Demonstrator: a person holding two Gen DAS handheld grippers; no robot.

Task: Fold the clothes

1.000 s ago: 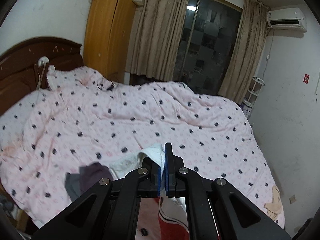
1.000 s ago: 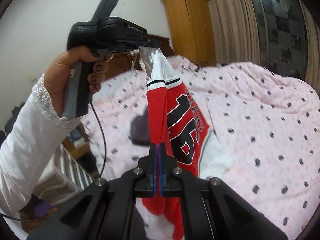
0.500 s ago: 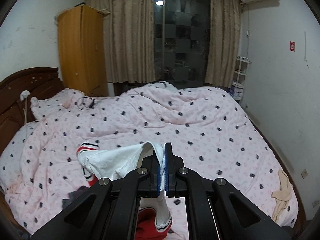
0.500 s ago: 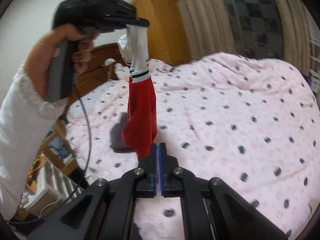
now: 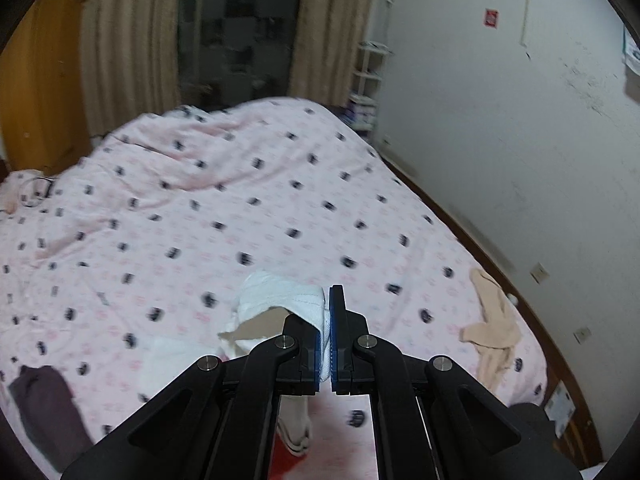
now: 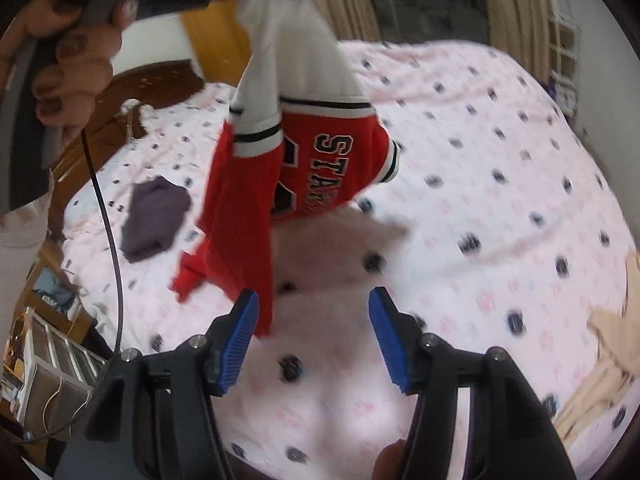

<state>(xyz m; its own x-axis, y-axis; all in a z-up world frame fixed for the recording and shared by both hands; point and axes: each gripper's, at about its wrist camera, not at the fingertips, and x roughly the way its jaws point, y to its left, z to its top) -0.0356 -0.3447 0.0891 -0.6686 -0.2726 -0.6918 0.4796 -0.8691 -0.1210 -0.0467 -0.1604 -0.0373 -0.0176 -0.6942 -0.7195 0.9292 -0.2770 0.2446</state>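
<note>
One jersey [image 6: 256, 152], red knit with white sleeves, black stripes and black block lettering: it hung above the bed [image 6: 500, 208], and your left gripper [image 5: 329, 328] was clamped on its white fabric. Your right gripper [image 6: 314, 344] stood spread wide, ribbed blue pads [image 6: 386, 340] empty, the red hem just beside its left pad. One dark grey garment [image 6: 154, 220], crumpled, lay on the pink spotted quilt; one beige garment [image 5: 490, 320] lay at the bed's edge.

Home bedroom, large bed [image 5: 248, 208] under pink spotted cover, wooden wardrobe [image 5: 36, 92], curtained window [image 5: 236, 32]
</note>
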